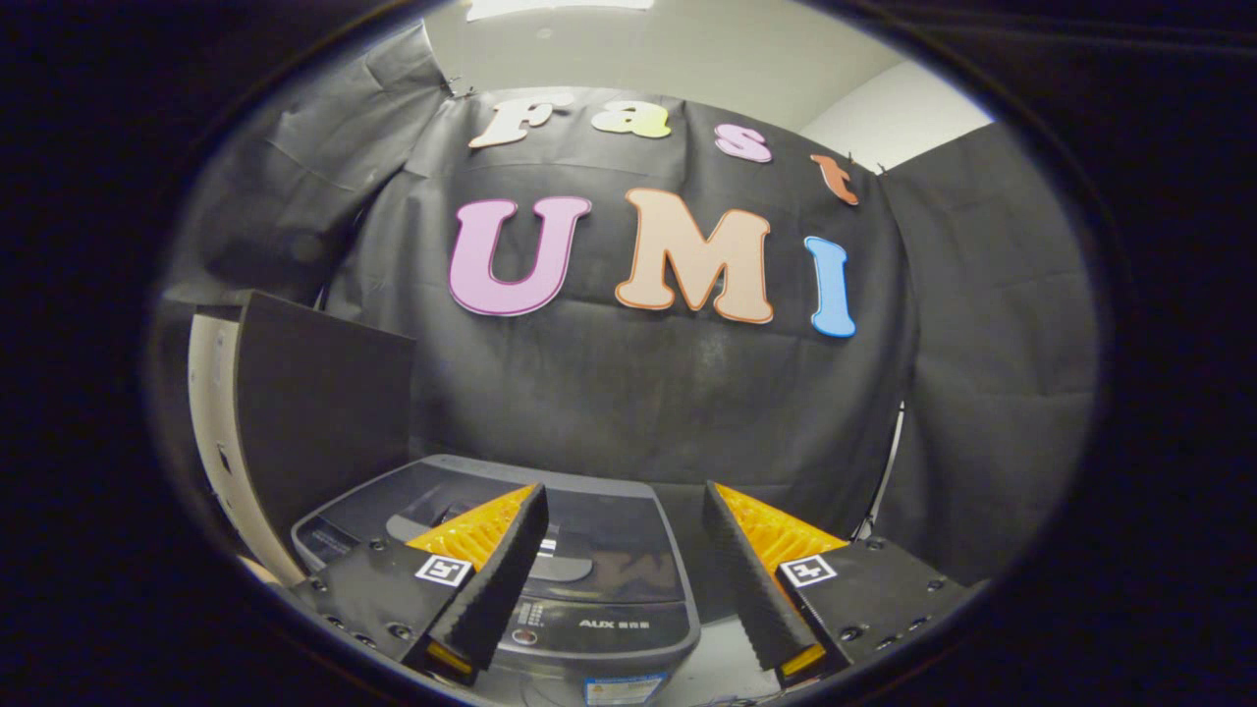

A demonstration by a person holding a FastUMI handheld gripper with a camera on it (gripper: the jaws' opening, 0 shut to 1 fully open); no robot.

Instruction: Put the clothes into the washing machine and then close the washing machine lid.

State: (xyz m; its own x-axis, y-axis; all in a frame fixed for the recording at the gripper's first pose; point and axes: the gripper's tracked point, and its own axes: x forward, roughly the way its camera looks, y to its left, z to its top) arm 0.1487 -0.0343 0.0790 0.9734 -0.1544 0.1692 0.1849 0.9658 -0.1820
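Fingers (pixel 619 579) spread wide, holding nothing, hovering above the washer (pixel 550 570), lid apparently down, at 6 o'clock. No clothes spotted. Looks like the start: next, find a garment.

Black cloth wall (pixel 628 412) hangs behind, pale ceiling (pixel 668 49) above, dark panel (pixel 314 412) beside.
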